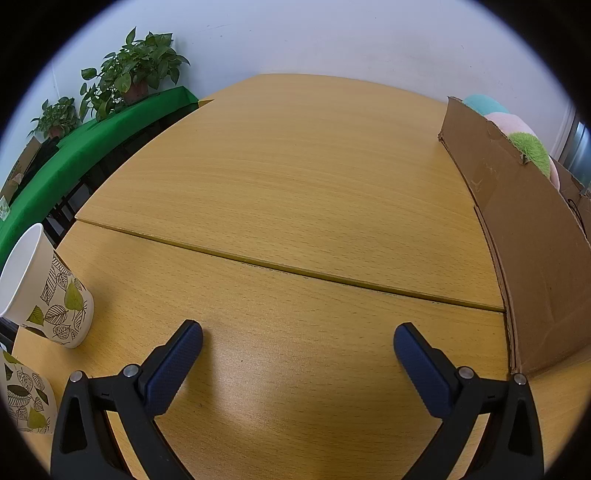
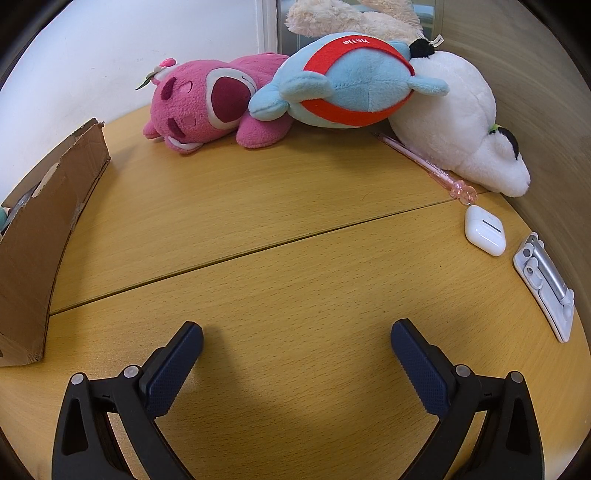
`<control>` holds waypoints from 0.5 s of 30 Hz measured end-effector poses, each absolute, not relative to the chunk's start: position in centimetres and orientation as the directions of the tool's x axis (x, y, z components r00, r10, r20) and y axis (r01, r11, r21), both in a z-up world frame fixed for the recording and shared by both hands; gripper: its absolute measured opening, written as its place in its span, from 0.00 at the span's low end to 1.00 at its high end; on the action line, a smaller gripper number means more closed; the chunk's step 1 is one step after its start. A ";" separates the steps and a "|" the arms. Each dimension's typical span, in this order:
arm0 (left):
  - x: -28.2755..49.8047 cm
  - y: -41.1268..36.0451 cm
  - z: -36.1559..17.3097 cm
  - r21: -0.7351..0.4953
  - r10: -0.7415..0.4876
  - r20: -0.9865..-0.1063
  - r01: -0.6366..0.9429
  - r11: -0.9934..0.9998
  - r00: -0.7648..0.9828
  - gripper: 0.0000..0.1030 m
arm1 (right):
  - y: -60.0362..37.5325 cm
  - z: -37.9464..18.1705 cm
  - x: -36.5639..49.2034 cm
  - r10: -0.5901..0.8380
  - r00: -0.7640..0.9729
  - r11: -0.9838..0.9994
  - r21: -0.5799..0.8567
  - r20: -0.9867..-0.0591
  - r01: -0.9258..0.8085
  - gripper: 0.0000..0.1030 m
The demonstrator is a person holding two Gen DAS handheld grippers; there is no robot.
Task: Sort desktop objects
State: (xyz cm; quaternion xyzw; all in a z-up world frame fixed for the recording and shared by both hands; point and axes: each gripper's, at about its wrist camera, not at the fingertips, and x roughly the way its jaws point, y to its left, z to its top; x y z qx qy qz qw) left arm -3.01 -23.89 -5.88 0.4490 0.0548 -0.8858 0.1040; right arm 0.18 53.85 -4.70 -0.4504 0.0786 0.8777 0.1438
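Observation:
My left gripper (image 1: pixel 297 339) is open and empty above the wooden table (image 1: pixel 295 184). A cardboard box (image 1: pixel 524 236) stands to its right with plush toys (image 1: pixel 528 147) inside. Two leaf-print paper cups (image 1: pixel 48 295) sit at the far left. My right gripper (image 2: pixel 296 338) is open and empty over the table. Ahead of it lie a pink plush bear (image 2: pixel 207 107), a blue and red plush (image 2: pixel 347 81) and a white plush (image 2: pixel 461 122). A pink pen (image 2: pixel 424 166), a white earbud case (image 2: pixel 484 230) and a white phone stand (image 2: pixel 545 284) lie at right.
The cardboard box (image 2: pixel 40 236) shows at the left of the right wrist view. A cream plush (image 2: pixel 351 18) lies behind the others. A green-covered bench (image 1: pixel 92 136) with potted plants (image 1: pixel 136 70) stands beyond the table's left edge. A wall runs behind.

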 end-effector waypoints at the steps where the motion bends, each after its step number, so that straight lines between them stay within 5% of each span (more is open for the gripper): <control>1: -3.0 -23.9 -5.9 -0.004 -0.135 -0.807 0.233 -0.972 -0.575 1.00 | 53.9 -4.7 0.2 0.181 -0.553 -0.946 0.009 -0.813 -0.323 1.00; 15: -3.0 -24.0 -5.9 -0.004 -0.134 -0.806 0.232 -0.973 -0.576 1.00 | 53.9 -4.8 0.2 0.180 -0.554 -0.947 0.010 -0.813 -0.322 1.00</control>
